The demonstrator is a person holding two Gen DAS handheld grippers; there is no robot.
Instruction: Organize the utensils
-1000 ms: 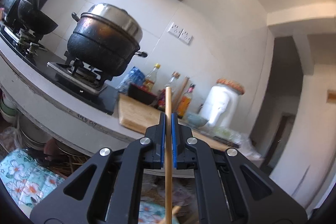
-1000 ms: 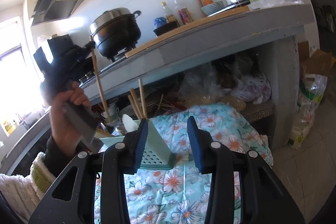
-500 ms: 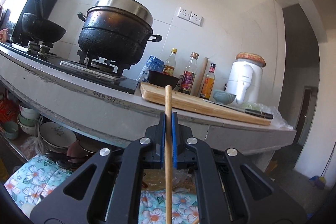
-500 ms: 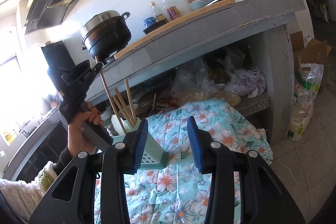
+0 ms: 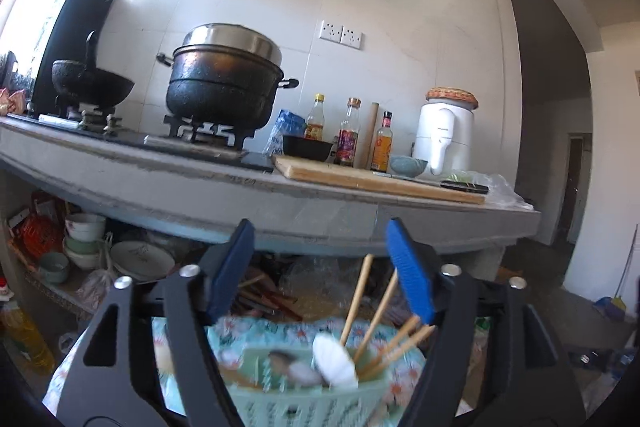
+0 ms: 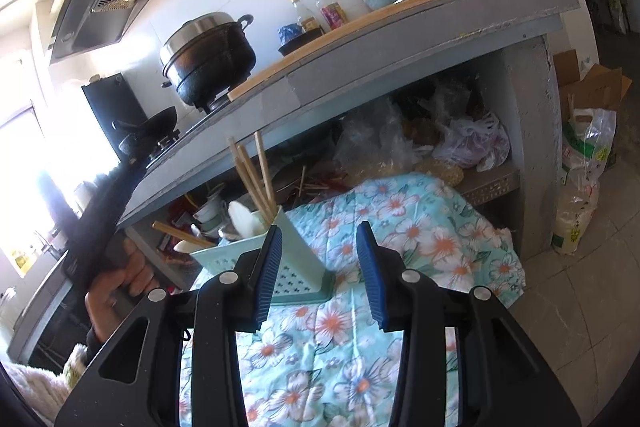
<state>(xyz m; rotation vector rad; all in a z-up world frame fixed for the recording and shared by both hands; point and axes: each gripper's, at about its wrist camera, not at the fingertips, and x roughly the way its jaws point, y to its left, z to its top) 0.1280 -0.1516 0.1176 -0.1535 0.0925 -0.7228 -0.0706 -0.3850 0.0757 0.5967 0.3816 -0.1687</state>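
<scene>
My left gripper (image 5: 322, 267) hangs just above a mint green utensil holder (image 5: 304, 399), its jaws opening with nothing between them. Several wooden chopsticks (image 5: 360, 291) and a white spoon (image 5: 334, 359) stand in the holder below it. From the right wrist view the same holder (image 6: 304, 251) sits on a floral cloth (image 6: 400, 219) with its chopsticks (image 6: 256, 175) and spoon (image 6: 244, 219). One more chopstick (image 6: 176, 233) leans out on its left side. The left gripper (image 6: 120, 179) shows there as a blurred black shape held by a hand (image 6: 120, 283). My right gripper (image 6: 320, 267) stays open and empty just in front of the holder.
A grey counter (image 5: 280, 203) runs overhead with a black pot (image 5: 224, 87), a wok (image 5: 92, 87), bottles, a cutting board (image 5: 380, 183) and a white appliance (image 5: 444, 131). Bowls and plates (image 5: 80, 239) and plastic bags (image 6: 472, 143) fill the shelf underneath. A bag (image 6: 580, 187) stands on the tiled floor at right.
The left gripper has dropped below the counter edge and opened; the chopstick it held is no longer between its pads. The right gripper has hardly moved.
</scene>
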